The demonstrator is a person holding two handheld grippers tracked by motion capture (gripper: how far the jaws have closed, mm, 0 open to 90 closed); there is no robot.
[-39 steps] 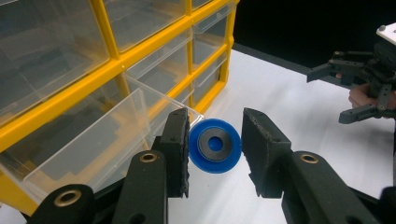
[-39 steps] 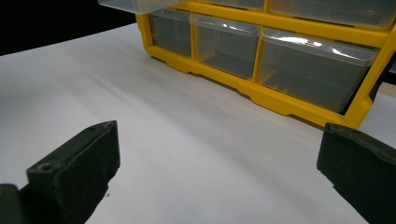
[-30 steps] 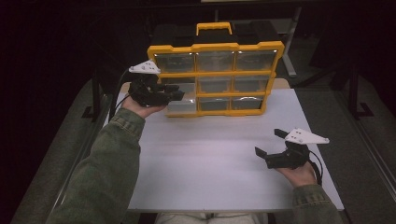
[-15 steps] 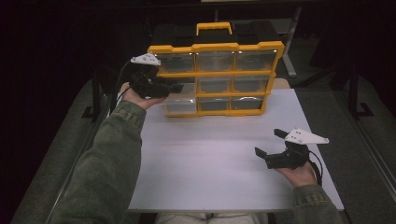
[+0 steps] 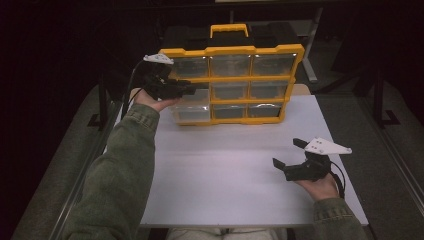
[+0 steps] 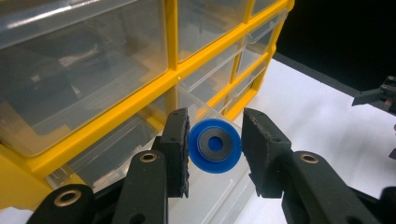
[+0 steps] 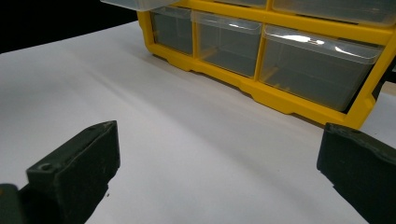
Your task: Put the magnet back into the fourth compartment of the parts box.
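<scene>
Compared with 1 second ago, the left tool has shifted up and a little away from the person along the left edge of the yellow organizer, from the level of the lower drawers to beside the upper left ones. The right tool has stayed where it was, low on the right of the desk.

The left tool is clenched on a blue disc: in the left gripper view the 2 black pads press on its opposite edges. The disc is round and flat, bright blue, with a dark grey ring set in its face and a blue centre. It hangs just above an opened clear drawer in the organizer's left column, with the yellow frame right behind it.

The right tool is released, its jaws spread wide with nothing between them, pointing toward the organizer's bottom row.

The organizer stands upright at the far side of the desk, with a yellow frame, a yellow handle on top and 3 columns of 3 clear plastic drawers. What lies in the closed drawers cannot be made out.

The desk top is plain white and smooth. Around it the room is dark, with grey floor at both sides. The person's sleeves are olive green.
</scene>
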